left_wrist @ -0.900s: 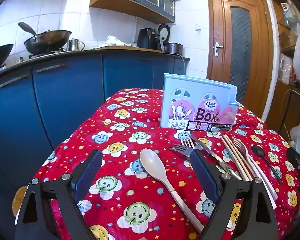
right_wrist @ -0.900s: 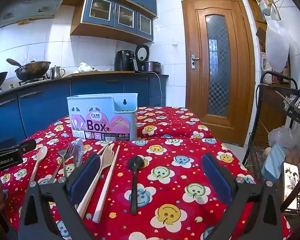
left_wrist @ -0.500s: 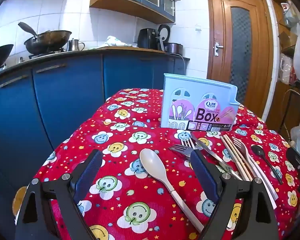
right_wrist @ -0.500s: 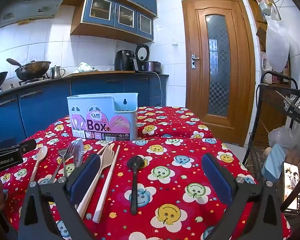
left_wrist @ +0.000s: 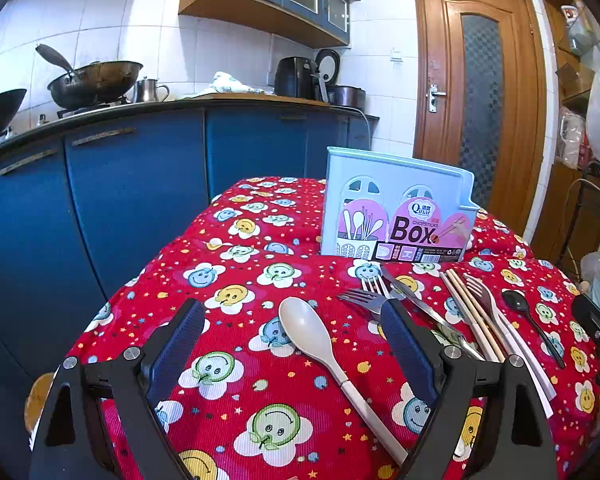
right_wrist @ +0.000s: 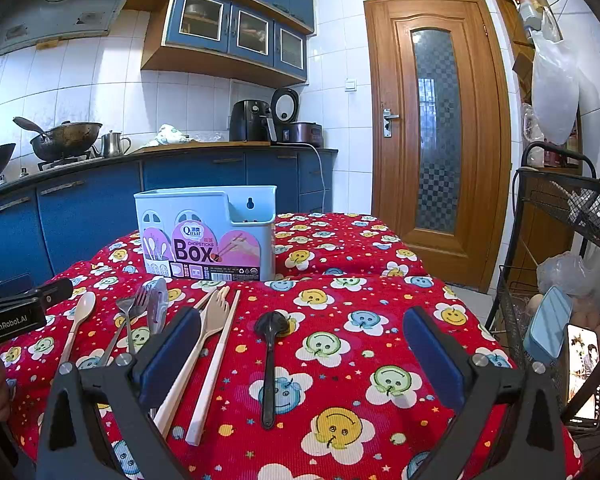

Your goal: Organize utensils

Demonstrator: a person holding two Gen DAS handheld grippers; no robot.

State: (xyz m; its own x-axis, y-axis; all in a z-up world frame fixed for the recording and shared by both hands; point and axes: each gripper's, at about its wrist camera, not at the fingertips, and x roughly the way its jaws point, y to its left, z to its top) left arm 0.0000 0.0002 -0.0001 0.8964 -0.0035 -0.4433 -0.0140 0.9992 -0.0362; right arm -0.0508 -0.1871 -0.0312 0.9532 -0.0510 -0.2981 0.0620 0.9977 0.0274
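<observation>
A light blue utensil box (left_wrist: pixel 396 216) stands upright on the red smiley tablecloth (left_wrist: pixel 240 280); it also shows in the right wrist view (right_wrist: pixel 208 236). In front of it lie a beige spoon (left_wrist: pixel 312 332), metal forks (left_wrist: pixel 366 292), a knife (left_wrist: pixel 416 300), chopsticks (left_wrist: pixel 468 316), a beige fork (right_wrist: pixel 204 332) and a black spoon (right_wrist: pixel 270 356). My left gripper (left_wrist: pixel 296 344) is open, with the beige spoon lying between its fingers. My right gripper (right_wrist: pixel 300 352) is open, with the black spoon between its fingers.
Blue kitchen cabinets (left_wrist: pixel 120 200) with woks (left_wrist: pixel 96 84) stand behind the table. A wooden door (right_wrist: pixel 436 136) is at the back right. A black wire rack (right_wrist: pixel 560 240) and a phone (right_wrist: pixel 580 372) stand at the right table edge.
</observation>
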